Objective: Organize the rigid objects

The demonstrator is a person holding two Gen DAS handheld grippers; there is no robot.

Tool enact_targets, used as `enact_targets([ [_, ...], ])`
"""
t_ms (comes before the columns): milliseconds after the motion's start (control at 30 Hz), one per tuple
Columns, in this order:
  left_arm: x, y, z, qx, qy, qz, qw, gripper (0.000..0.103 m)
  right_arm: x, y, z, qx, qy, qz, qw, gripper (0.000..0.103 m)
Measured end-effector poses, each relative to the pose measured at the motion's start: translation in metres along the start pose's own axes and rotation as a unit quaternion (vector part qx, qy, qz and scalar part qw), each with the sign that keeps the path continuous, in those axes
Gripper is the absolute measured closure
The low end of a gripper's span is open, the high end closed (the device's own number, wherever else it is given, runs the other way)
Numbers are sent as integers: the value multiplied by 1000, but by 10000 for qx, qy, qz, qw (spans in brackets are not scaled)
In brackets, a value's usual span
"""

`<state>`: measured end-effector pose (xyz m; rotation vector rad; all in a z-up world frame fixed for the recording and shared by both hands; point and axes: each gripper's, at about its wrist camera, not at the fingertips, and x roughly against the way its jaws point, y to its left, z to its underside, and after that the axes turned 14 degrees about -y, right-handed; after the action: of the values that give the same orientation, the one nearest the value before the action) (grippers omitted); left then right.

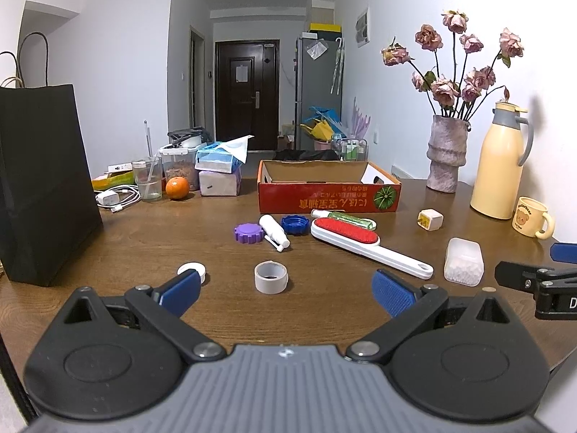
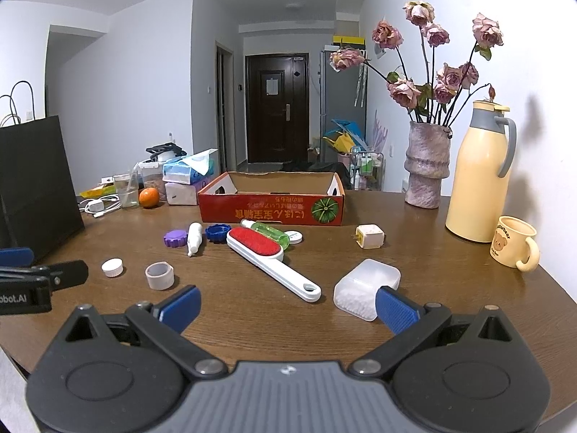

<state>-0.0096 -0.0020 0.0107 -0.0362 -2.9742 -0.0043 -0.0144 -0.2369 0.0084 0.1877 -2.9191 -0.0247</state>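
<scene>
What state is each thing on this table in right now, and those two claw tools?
Left gripper: open, holding nothing.
Right gripper: open, holding nothing.
Cardboard box: open-topped; inside hidden.
Lint brush: lying flat.
Green bottle: on its side.
White bottle: on its side.
Grey tape roll: upright.

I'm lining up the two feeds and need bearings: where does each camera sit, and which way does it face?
Left wrist: on the left gripper, low over the table, facing the red box; right gripper's tip at right edge.
Right wrist: on the right gripper, same heading, further right; left gripper's tip at left edge.
Shared: lint brush, grey tape roll, vase.
</scene>
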Motion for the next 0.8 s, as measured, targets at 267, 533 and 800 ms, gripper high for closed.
enact_targets([
  [267,1,1,-1,4,-48,-15,10000,0,1,0,0,4,-23,0,10000,0],
  [533,1,1,-2,5,-52,-10,10000,0,1,1,0,12,-27,-2,10000,0],
  [800,1,1,-3,8,-54,-10,10000,0,1,1,0,12,-26,-2,10000,0],
])
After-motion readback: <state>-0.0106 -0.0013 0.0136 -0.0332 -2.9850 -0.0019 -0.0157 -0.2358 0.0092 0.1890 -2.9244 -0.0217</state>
